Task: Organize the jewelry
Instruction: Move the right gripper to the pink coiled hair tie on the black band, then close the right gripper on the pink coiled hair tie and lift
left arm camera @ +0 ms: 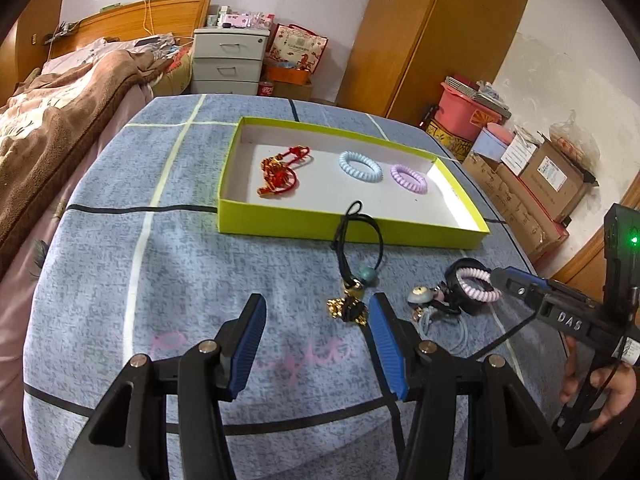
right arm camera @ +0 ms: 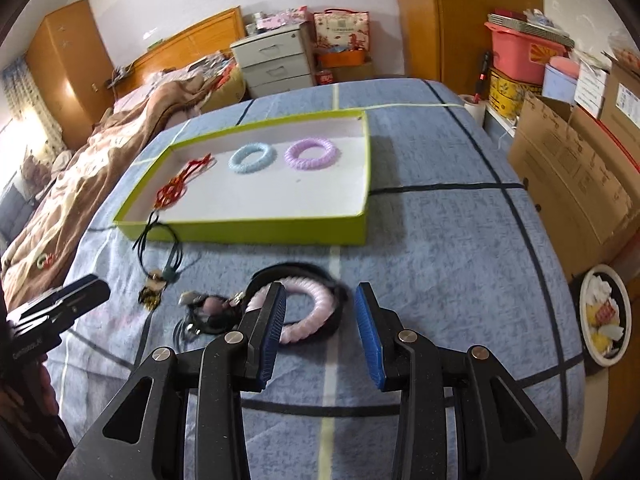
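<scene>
A yellow-green tray (left arm camera: pixel 348 233) (right arm camera: pixel 240 233) on the blue bedspread holds a red knot ornament (left arm camera: pixel 280 172) (right arm camera: pixel 180 184), a blue coil tie (left arm camera: pixel 360 164) (right arm camera: pixel 252 158) and a purple coil tie (left arm camera: pixel 408 178) (right arm camera: pixel 312 154). In front of it lies a black cord necklace (left arm camera: pixel 360 248) (right arm camera: pixel 160 248) with a gold charm. My left gripper (left arm camera: pixel 316 300) (right arm camera: pixel 102 288) hovers open just short of that charm. A pink coil tie (left arm camera: pixel 476 286) (right arm camera: pixel 308 304) rests on a black band beside a small bead trinket (left arm camera: pixel 424 296) (right arm camera: pixel 208 308). My right gripper (right arm camera: pixel 320 300) (left arm camera: pixel 500 278) stands open, straddling the pink tie's near side without pressing it.
A bed with a brown blanket (left arm camera: pixel 60 120) runs along the left. White drawers (left arm camera: pixel 228 60) and a wooden wardrobe (left arm camera: pixel 440 32) stand behind. Cardboard boxes (right arm camera: pixel 572 168) and a pink bin (right arm camera: pixel 516 52) crowd the right, and a plate (right arm camera: pixel 604 320) sits on the floor.
</scene>
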